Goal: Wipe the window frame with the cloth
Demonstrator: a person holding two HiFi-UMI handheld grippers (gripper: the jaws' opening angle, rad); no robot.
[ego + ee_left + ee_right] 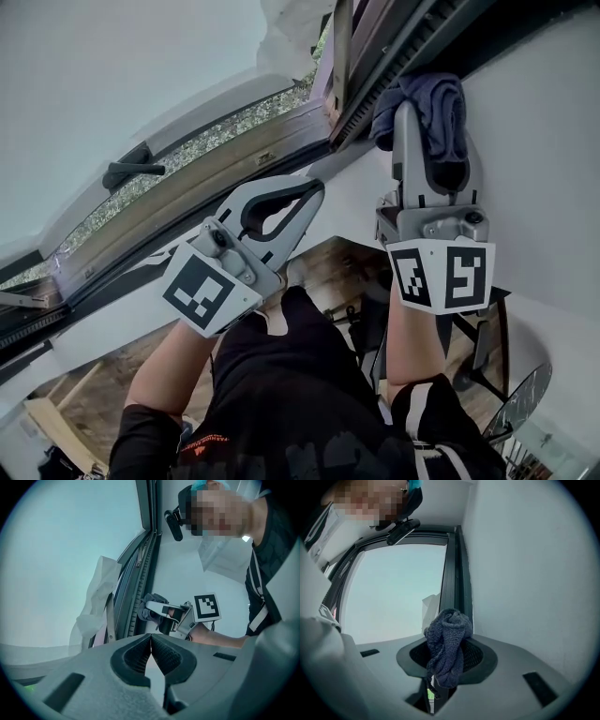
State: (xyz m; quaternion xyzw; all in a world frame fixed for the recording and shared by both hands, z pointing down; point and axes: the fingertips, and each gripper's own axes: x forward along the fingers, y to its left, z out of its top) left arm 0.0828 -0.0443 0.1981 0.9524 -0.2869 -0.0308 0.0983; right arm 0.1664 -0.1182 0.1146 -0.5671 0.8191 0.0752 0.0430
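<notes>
Head view: the right gripper (433,122) clamps the dark blue cloth (442,101), which is pressed into the corner where the window frame (367,82) meets the white wall (544,122). The left gripper (315,187) hangs near the frame, to the cloth's left.

Left gripper view: its tips meet on nothing, with open air ahead.

Right gripper view: the cloth bunches between the jaws just beside the frame's edge, with the wall close on the right.

Dark blue knitted cloth (449,641), bunched into a wad; its top lies against the dark window frame (452,573).
</notes>
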